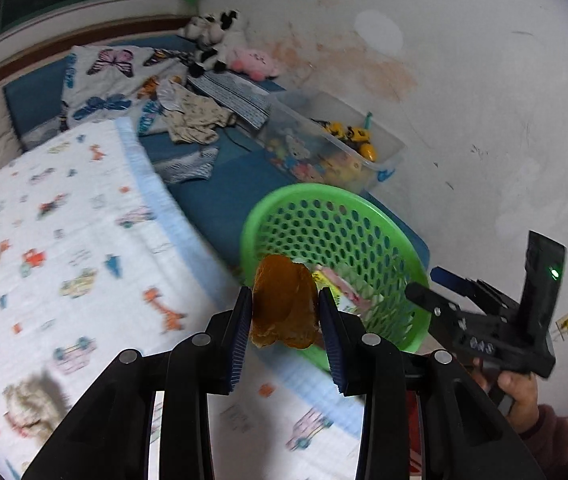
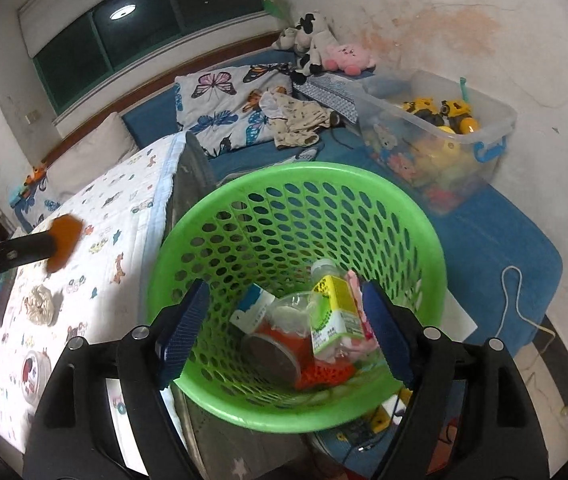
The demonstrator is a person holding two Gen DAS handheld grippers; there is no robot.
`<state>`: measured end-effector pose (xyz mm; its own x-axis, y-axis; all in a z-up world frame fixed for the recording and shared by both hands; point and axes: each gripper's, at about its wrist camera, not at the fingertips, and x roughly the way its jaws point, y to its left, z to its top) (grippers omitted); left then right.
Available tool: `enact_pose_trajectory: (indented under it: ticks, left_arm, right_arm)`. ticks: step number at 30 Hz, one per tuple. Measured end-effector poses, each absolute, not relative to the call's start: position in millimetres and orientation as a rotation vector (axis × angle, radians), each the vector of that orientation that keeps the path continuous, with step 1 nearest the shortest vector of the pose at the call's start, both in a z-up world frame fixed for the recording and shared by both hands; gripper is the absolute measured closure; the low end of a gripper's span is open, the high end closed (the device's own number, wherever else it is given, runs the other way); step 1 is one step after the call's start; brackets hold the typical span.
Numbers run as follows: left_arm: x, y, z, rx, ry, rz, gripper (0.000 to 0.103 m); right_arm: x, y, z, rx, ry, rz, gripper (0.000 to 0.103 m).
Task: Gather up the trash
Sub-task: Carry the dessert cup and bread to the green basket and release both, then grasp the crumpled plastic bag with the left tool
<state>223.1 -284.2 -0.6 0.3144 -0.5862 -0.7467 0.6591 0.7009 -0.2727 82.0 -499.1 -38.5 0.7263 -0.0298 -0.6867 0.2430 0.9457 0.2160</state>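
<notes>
- Gripping one crumpled brown wrapper (image 1: 284,300), the left hand-held gripper (image 1: 285,312) has its two blue pads pressed on either side of it; the wrapper sticks out past the fingertips, above the near-left rim of the green basket (image 1: 376,200).
- In the right wrist view that wrapper shows far to the left, over the white printed blanket (image 2: 115,208) on the bed, well apart from the basket's opening.
- The right hand-held gripper (image 2: 284,320) stands open with nothing between its pads; its jaws straddle the basket's mouth, one finger over the near-left rim, the other over the near-right wall.
- Inside the single basket lie several pieces of trash: one yellow-green carton (image 2: 334,312), one clear bottle (image 2: 324,270) behind it, one red-banded cup (image 2: 279,344) on its side, one blue-and-white packet (image 2: 253,304), one orange net (image 2: 326,372); pink scraps beside the carton cannot be counted.
- On the blanket, left of the basket, rest one crumpled pale wad (image 2: 41,304) and one round lid (image 2: 33,368), nearer the camera.
- One clear toy bin (image 2: 436,136) sits far right on the blue mattress.
</notes>
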Motion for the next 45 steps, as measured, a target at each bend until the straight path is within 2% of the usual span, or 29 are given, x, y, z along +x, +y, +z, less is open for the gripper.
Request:
enact_pose_trajectory:
  ticks: [10,11,12,14,19,28,31,34,45]
  left_arm:
    - [229.3,-338.9,-27.5,0.120,1.002,-0.852,0.068]
    - [230.1,-342.2,-29.9,0.117,1.010,-0.855,0.063]
    - [230.9,-344.2,-31.8,0.110,1.015,-0.857,0.053]
    - [229.9,-345.2,-32.2,0.093,1.005,-0.860,0.047]
    - [226.3,-339.9,-30.3,0.095,0.995,-0.860,0.042]
    - [220.9,-267.1,-25.3,0.091,0.959,-0.707,0.037]
    - [220.5,-237.3,-26.1,0.083,0.951,-0.634,0.034]
    - [221.9,-204.6,-26.6,0.070,0.939,-0.553,0.025]
    - [235.0,-104.6,-45.4,0.004,0.950,-0.311,0.018]
  right_arm:
    - [62.6,-501.6,-40.3,0.325,0.727,-0.151,0.019]
    - [61.9,-501.6,-41.0,0.328,0.728,-0.149,0.019]
    - [61.1,-501.3,-41.7,0.329,0.730,-0.147,0.019]
    - [59.2,-500.3,-42.4,0.330,0.731,-0.146,0.019]
    - [56.4,-497.4,-42.6,0.337,0.730,-0.137,0.019]
    - [53.2,-474.4,-41.1,0.329,0.727,-0.095,0.017]
    - [54.4,-462.0,-41.9,0.327,0.730,-0.074,0.017]
    - [56.6,-451.4,-42.7,0.321,0.734,-0.055,0.017]
    - [68.7,-407.8,-41.3,0.282,0.747,0.024,0.016]
